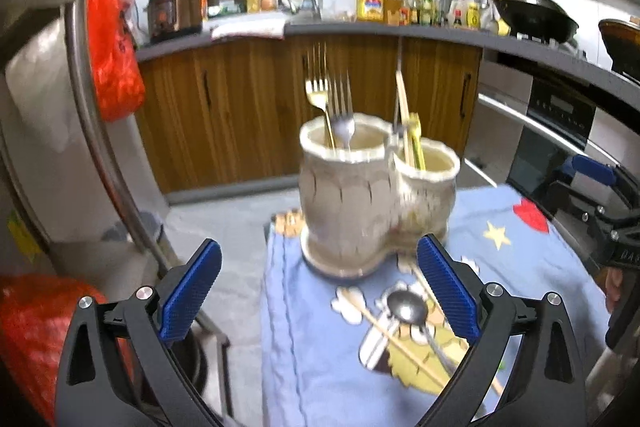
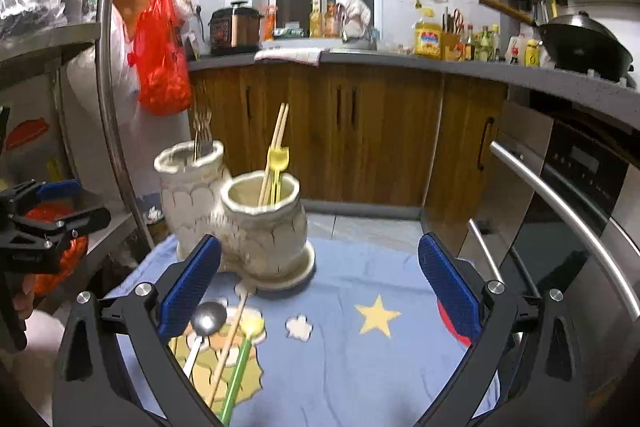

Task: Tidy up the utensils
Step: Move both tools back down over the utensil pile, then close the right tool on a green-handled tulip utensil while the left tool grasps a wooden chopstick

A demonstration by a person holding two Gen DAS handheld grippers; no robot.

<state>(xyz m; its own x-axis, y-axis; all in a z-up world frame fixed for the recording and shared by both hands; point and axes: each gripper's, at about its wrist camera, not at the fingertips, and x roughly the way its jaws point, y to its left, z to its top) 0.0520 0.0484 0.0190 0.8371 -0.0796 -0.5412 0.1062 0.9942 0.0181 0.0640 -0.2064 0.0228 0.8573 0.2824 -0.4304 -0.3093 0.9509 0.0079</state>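
Nearest in each wrist view is that view's own hand-held gripper: the left hand-held gripper [image 1: 320,291] and the right hand-held gripper [image 2: 320,291] both stand wide open with nothing between their blue pads.

Just past them, on the blue cloth [image 2: 352,359] covering the bench, lie the loose utensils: a metal spoon [image 2: 208,317], a wooden chopstick [image 2: 230,343] crossing beside it, and a green-handled piece [image 2: 238,375] with a yellow tip. They touch or overlap, near the left finger of the right hand-held gripper.

Farther on stands the two-pot ceramic holder [image 1: 376,195]. Its left pot holds forks [image 1: 332,99]; its right pot holds chopsticks [image 2: 276,143] and a yellow utensil [image 2: 278,163].

The sorting looks partly done, and the step in hand seems to be a fresh pick-up. The next move likely calls for lowering one hand-held gripper over a single item, probably the spoon or chopstick, and closing on it without dragging its neighbours, then carrying it to the matching pot.
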